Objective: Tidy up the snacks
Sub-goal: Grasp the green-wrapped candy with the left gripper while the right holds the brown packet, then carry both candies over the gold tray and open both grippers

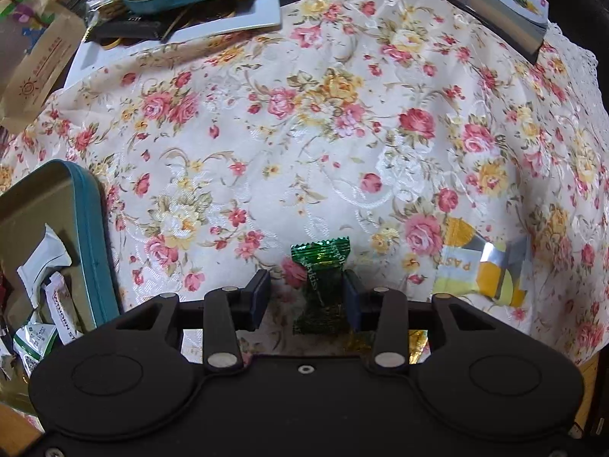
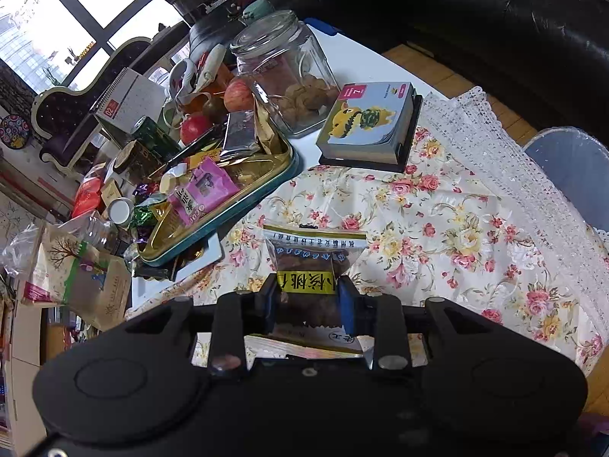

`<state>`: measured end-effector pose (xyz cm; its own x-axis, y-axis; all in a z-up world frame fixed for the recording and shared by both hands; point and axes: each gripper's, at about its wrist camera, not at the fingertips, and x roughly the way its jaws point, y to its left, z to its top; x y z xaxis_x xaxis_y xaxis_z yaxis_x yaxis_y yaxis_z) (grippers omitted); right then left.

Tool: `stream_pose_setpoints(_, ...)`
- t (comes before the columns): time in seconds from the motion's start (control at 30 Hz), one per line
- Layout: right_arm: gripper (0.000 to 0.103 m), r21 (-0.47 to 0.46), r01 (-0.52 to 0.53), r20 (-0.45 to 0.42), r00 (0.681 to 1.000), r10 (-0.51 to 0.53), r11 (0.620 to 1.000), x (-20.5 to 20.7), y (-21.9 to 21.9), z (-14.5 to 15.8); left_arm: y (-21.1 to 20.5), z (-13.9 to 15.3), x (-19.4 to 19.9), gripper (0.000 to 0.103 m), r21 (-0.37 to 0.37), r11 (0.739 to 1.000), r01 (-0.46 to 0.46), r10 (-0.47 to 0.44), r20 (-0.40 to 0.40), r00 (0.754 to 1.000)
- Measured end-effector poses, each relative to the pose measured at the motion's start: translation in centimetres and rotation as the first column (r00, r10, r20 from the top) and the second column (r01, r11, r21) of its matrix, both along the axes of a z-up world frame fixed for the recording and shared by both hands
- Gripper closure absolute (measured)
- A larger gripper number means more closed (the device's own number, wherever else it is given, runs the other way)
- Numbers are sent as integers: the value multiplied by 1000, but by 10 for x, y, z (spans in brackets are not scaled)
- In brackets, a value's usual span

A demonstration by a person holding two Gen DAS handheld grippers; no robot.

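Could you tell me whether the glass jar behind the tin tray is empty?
No, the glass jar holds brown, lumpy snacks piled at its bottom, visible through its wall in the right wrist view.

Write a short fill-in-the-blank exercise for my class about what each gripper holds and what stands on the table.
1. The left gripper has a ____ foil candy between its fingers.
2. The right gripper is shut on a clear snack packet with a ____ label.
3. The glass jar stands beside a red ____.

Missing words: green; yellow; apple
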<state>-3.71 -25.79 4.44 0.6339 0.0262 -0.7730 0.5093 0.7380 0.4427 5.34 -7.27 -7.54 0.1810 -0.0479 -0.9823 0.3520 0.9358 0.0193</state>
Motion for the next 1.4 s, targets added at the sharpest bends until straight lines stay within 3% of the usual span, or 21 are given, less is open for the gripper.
stream_pose_setpoints(0.23,70,-2,0,0,1000,0,1000,0,2,0,-3,-3,0,53,-9,1000,-7,7,-10,1000)
stream_pose_setpoints(0.3,70,-1,3,-1,1000,-3,1000,0,2,1,-8,-2,-1,58,-15,1000,-4,4,-14,1000)
stream_pose_setpoints(0.37,70,-1,3,2,1000,-3,1000,0,2,2,-15,-2,0,80,-18,1000,-7,6,-25,1000)
stream_pose_setpoints(0.53,70,0,20,3,1000,-20,1000,2,2,4,-6,3,6,80,-52,993,-107,101,-101,990)
stream_pose_setpoints(0.67,70,-10,27,-3,1000,-27,1000,4,5,3,6,24,9,80,-42,989,-140,137,-52,989)
stream_pose_setpoints(0.9,70,-37,13,-36,999,-14,999,14,17,-3,43,79,18,80,-122,972,-203,207,20,978)
stream_pose_setpoints(1.23,70,-74,-58,-70,996,53,996,33,56,-10,136,133,39,80,-130,926,-355,368,99,925)
stream_pose_setpoints(1.4,70,-85,-140,-69,989,134,987,44,91,-10,200,148,46,80,-181,876,-448,470,108,876)
